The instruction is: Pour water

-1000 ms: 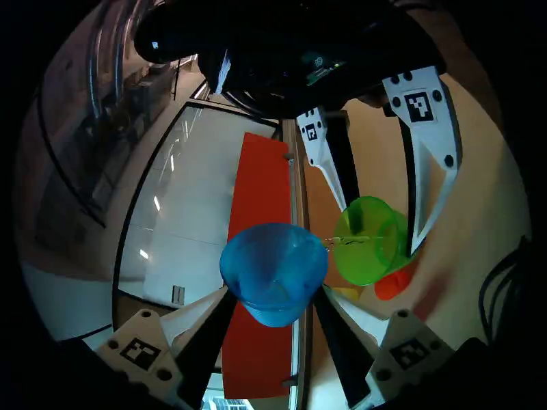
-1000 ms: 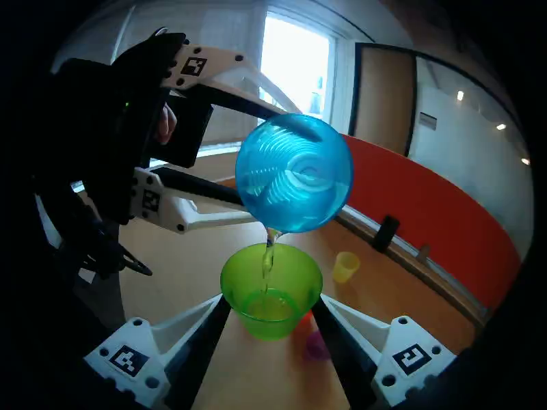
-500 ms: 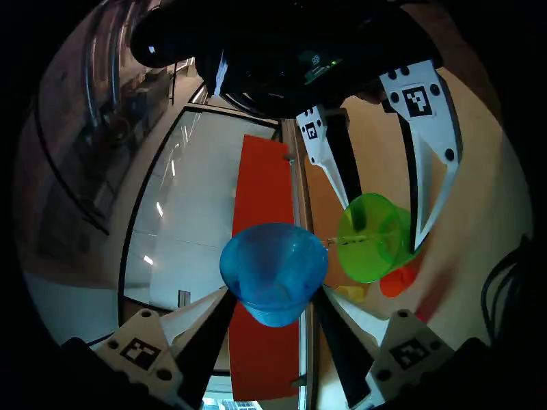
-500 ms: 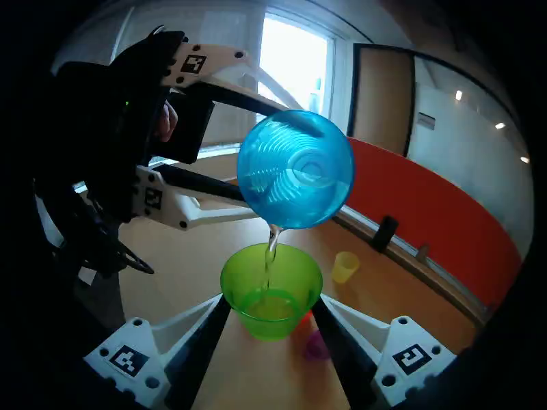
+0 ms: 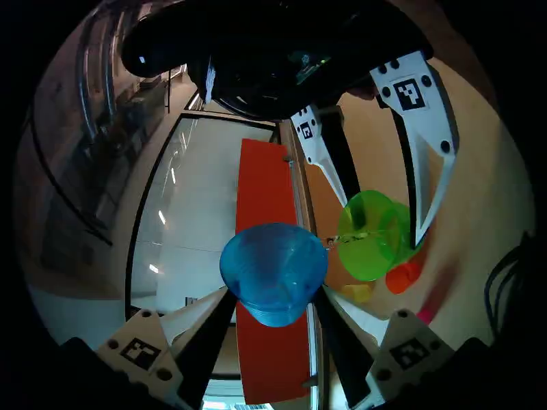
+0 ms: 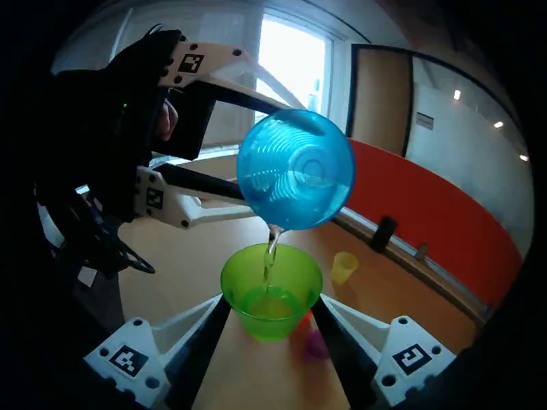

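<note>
My left gripper [image 5: 273, 302] is shut on a translucent blue cup [image 5: 273, 272], which is tipped over with its mouth toward the green cup. In the right gripper view the blue cup [image 6: 295, 169] hangs above a green cup [image 6: 271, 299], and a thin stream of water [image 6: 270, 256] falls from its lip into it. My right gripper [image 6: 272, 309] is shut on the green cup, which stays upright with water pooled in its bottom. The left gripper view has the green cup [image 5: 372, 236] between the right gripper's white fingers [image 5: 431, 143].
Under the cups lies a wooden table [image 6: 198, 273] with small yellow [image 6: 345, 265], orange [image 5: 402, 277] and pink [image 6: 316, 346] cups. A red partition [image 6: 437, 219] runs along its far edge. A gloved hand [image 6: 102, 137] and cables [image 6: 102, 253] are at the left.
The stream keeps running into the green cup and both cups hold almost the same place. The background in the left gripper view has shifted slightly.
</note>
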The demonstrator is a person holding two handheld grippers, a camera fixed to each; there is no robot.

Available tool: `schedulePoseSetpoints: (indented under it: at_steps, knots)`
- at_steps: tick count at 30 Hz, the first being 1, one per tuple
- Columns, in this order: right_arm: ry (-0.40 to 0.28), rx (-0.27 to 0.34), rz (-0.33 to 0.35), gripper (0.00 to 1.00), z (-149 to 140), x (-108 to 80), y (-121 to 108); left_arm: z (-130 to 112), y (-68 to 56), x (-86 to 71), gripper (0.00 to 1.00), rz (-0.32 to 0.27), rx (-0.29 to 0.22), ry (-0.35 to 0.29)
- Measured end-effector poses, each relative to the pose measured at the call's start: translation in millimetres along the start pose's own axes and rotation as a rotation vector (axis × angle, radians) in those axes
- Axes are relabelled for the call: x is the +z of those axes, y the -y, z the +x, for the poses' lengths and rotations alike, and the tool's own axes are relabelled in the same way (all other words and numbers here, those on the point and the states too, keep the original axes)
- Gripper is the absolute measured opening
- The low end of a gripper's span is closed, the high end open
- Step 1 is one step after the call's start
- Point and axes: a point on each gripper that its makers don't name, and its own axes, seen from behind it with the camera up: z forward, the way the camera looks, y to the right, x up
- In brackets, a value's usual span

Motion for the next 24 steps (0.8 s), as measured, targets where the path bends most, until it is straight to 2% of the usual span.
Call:
schedulePoseSetpoints:
  at_steps: [9, 24]
  knots:
    - [-0.004, 0.005, -0.001, 0.87, 0, -0.7, 1, 2, 5.2, -3.7, 0.78, 0.01, 0.038, 0.0]
    - [-0.006, 0.007, -0.004, 0.87, 0, -1.7, 1, 8, 5.9, -15.0, 0.78, 0.032, 0.114, 0.002]
